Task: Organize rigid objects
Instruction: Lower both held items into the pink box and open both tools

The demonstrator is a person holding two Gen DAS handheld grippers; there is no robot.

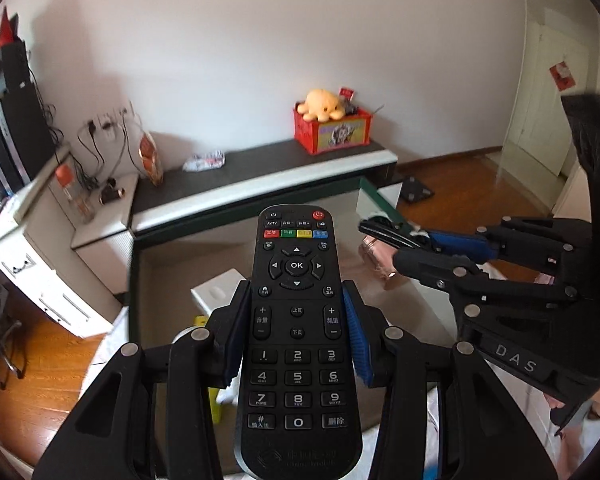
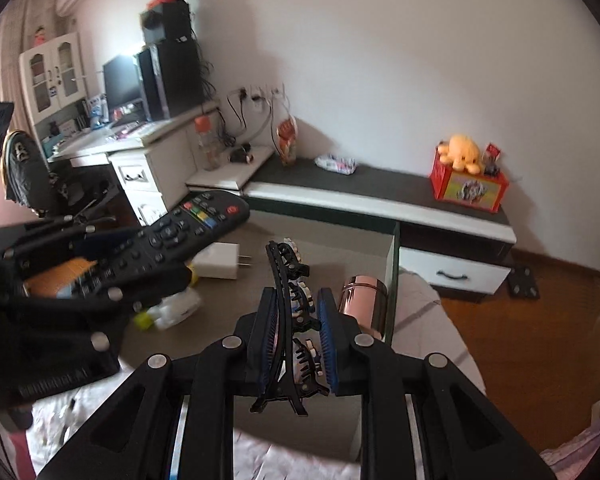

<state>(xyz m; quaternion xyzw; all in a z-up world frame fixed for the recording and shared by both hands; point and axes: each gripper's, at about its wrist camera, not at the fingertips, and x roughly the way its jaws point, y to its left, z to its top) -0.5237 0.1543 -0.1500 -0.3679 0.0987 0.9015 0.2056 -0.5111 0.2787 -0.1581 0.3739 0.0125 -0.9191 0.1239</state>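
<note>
A black remote control [image 1: 296, 340] lies lengthwise between the pads of my left gripper [image 1: 296, 308], which is shut on its middle with the buttons facing up. It is carried above a glass-topped table [image 1: 148, 248]. In the right wrist view the same remote [image 2: 180, 232] sticks out of the left gripper [image 2: 120, 256] at the left. My right gripper [image 2: 296, 300] is shut on a black toothed hair clip [image 2: 288, 320] held on edge. From the left wrist view, the right gripper [image 1: 412, 246] and the clip [image 1: 384, 232] come in from the right.
On the table lie a white charger plug [image 2: 220, 266], a white bottle with a yellow cap [image 2: 172, 312] and a rose-gold cylinder [image 2: 362, 304]. Behind it runs a low dark-topped cabinet [image 2: 380, 192] bearing a red box [image 2: 466, 188] with a plush toy. A desk stands at the left.
</note>
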